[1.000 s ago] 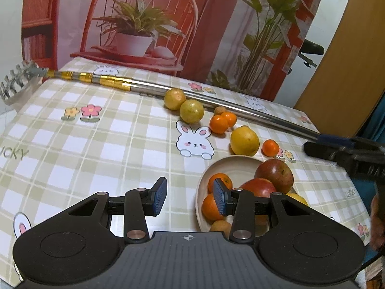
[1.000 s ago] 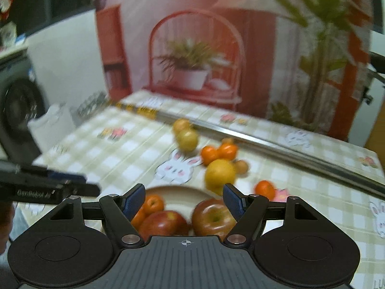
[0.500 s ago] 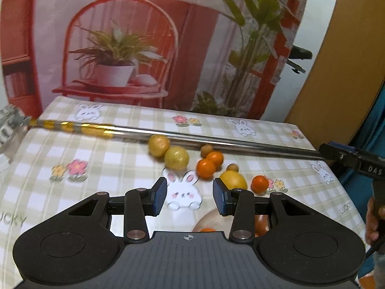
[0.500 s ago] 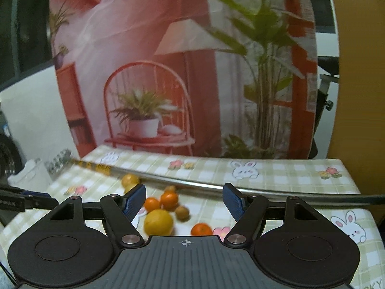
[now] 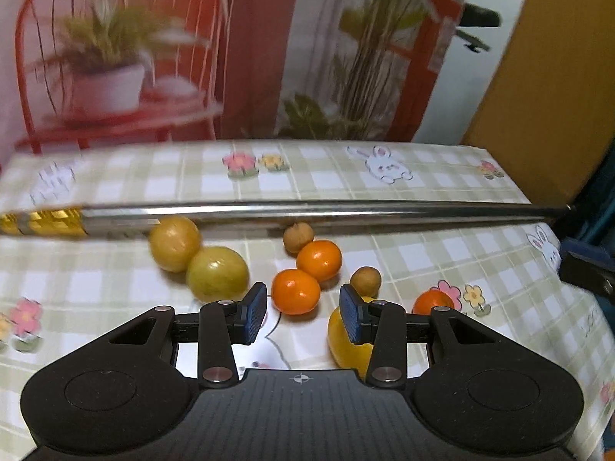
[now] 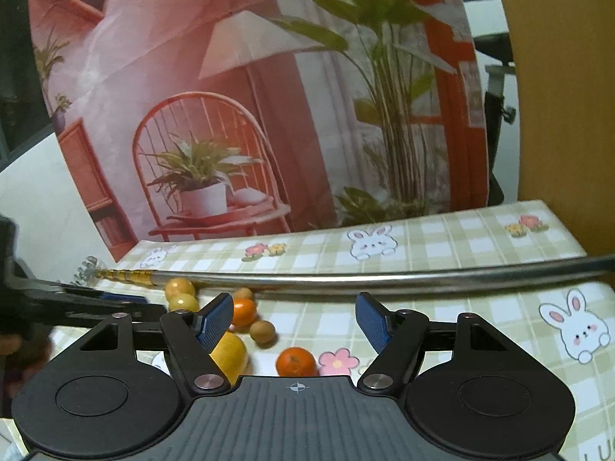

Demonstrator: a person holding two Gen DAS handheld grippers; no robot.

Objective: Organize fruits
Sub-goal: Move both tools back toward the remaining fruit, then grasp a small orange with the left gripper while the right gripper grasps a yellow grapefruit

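Checked cloth [image 5: 115, 292] in pale green and white, printed with rabbits and flowers, covers the table, and a long steel pole [image 5: 307, 211] with a gold band at its left end lies across it near the far edge. Just in front of the pole, toward the left, two yellow-green fruits [image 5: 217, 272] sit touching each other. Toward the middle, two mandarins [image 5: 296, 291] touch, with a small brown fruit [image 5: 298, 236] against the pole behind them and another [image 5: 365, 281] to their right. The left gripper [image 5: 303, 317] hangs above the cloth, jaws apart with nothing between them; a lemon [image 5: 344, 340] lies under its right finger, a third mandarin [image 5: 433, 302] further right. The right gripper [image 6: 294, 320] is likewise parted and empty, above that lone mandarin.
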